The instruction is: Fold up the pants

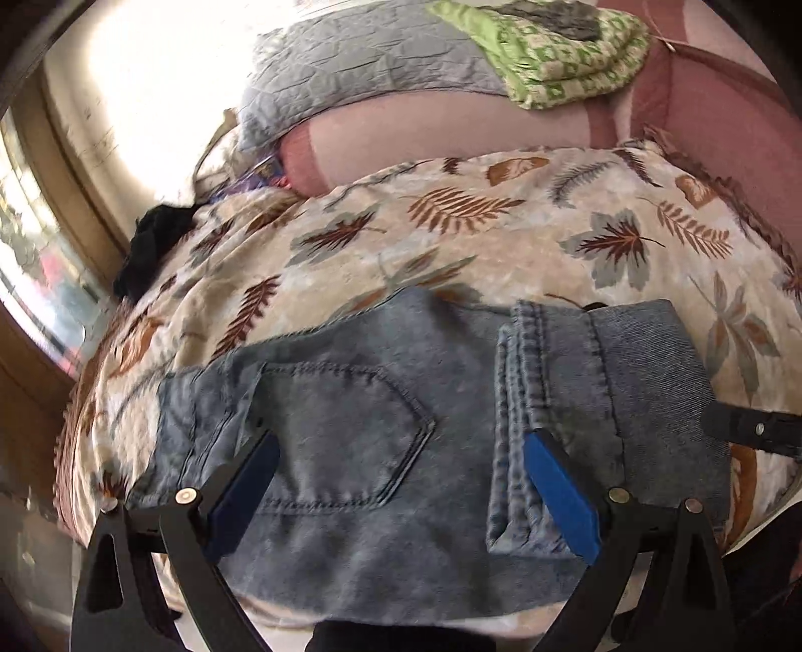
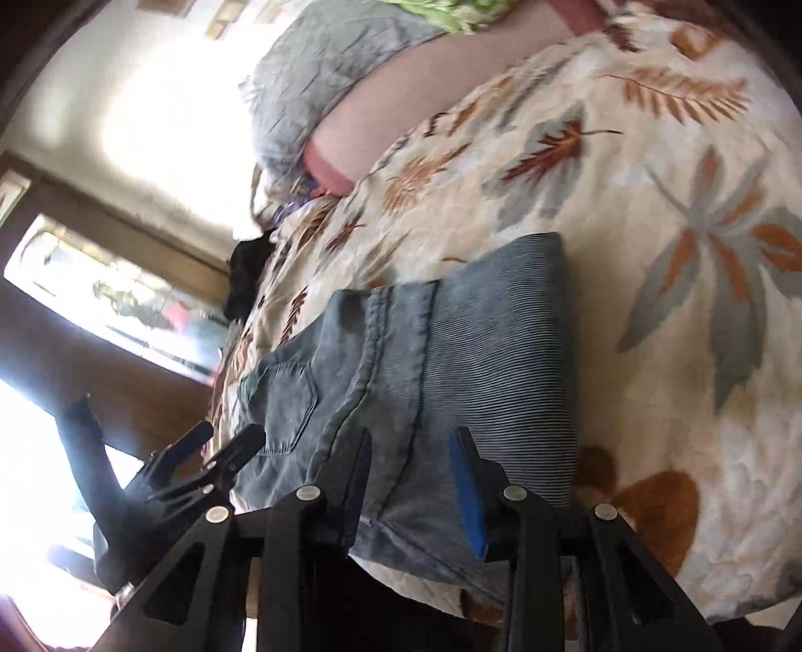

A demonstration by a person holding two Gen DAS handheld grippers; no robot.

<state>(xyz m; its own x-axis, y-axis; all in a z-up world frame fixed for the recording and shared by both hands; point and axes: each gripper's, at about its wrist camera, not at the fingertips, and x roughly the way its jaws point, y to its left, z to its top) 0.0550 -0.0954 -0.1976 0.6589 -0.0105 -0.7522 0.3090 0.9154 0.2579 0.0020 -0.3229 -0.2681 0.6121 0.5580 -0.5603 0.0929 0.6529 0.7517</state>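
A grey pillow [image 1: 361, 65] and green blanket [image 1: 561, 55] lie beyond the folded jeans [image 1: 351, 451], above which both claws, left [image 1: 401, 446] and right [image 2: 411, 451], hover spread apart, gripping nothing.

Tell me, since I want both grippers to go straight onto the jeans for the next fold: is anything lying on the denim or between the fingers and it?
Nothing visible does. The jeans lie bare on the leaf-print blanket, directly under the left gripper and right gripper. The black cloth sits far off at the blanket's edge.

blurred: window scene [image 2: 150, 311] | cut off: green blanket [image 2: 451, 12] | unclear: black cloth [image 1: 150, 251]
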